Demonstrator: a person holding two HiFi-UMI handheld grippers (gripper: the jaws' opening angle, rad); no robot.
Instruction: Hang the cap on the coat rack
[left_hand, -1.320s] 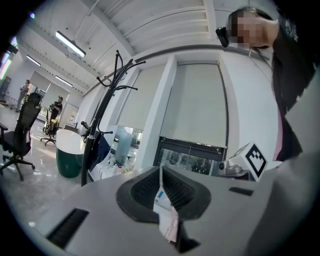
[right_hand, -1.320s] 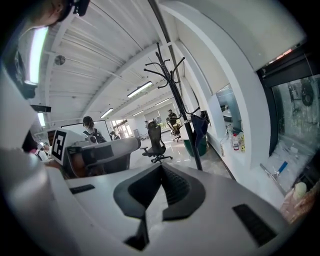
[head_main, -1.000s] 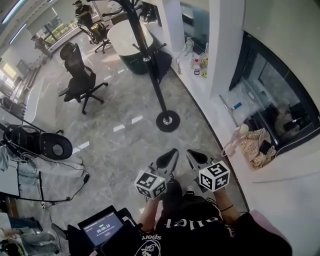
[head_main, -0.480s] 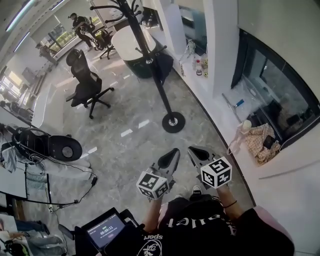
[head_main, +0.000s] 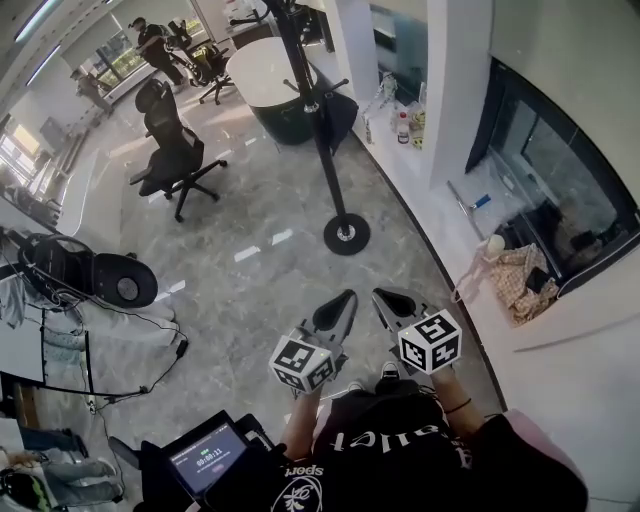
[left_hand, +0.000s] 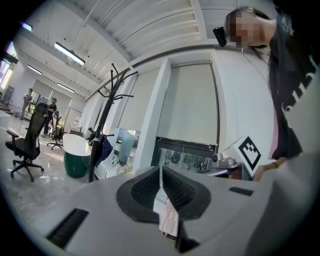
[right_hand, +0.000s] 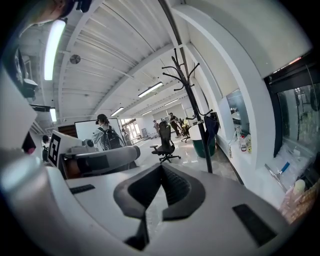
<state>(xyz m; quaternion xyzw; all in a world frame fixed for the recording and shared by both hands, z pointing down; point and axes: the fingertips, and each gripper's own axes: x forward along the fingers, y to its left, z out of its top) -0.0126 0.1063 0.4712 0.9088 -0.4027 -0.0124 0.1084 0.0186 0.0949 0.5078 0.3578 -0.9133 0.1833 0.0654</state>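
Though clenched shut and empty, left gripper (head_main: 345, 300) and right gripper (head_main: 381, 297) are held side by side; coat rack (head_main: 331, 170) is cut off at the head view's top edge.

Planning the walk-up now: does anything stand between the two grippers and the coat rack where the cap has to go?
Nothing visible does. Bare floor runs from the left gripper and right gripper to the base of the coat rack. The office chair stands well off to the left.
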